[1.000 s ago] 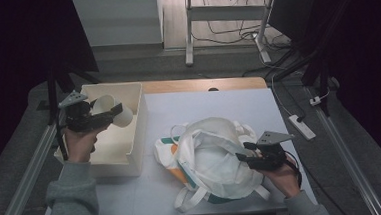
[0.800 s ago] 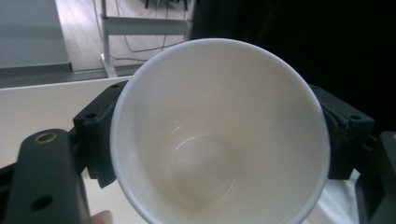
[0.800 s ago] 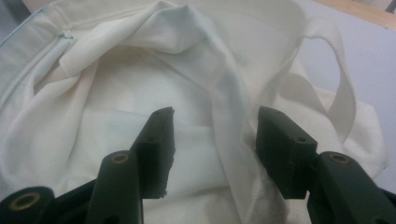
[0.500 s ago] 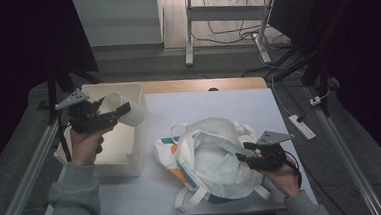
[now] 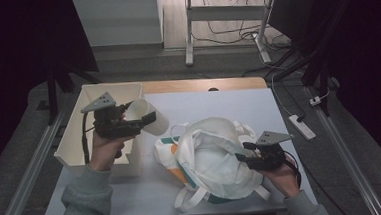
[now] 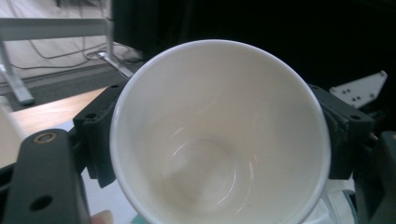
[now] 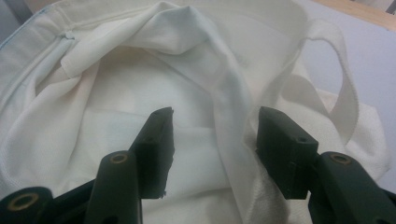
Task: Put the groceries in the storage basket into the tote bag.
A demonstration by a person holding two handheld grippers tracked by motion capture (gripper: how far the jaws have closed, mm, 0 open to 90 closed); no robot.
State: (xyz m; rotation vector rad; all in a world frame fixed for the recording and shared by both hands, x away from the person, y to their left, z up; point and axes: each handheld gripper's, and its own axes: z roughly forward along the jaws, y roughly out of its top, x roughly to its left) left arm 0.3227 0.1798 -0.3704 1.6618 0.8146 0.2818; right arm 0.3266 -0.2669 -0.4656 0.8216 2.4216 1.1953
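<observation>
The left gripper (image 5: 147, 121) is clamped on a white cup (image 5: 146, 116), left of the frame's centre, above the edge of a white bin (image 5: 70, 145) and the table (image 5: 218, 101). The cup lies sideways, one jaw on each side. At lower right, the right gripper (image 5: 242, 152) stands partly open over the rim of a white cloth bag (image 5: 211, 156); a fold of cloth lies between its jaws, whether pinched I cannot tell. Behind the pale table are a grey floor, cables and a metal stand (image 5: 190, 32).

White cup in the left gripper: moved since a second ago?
Yes. The cup, held in the left gripper, shifted right, from over the white bin toward the bag.
</observation>
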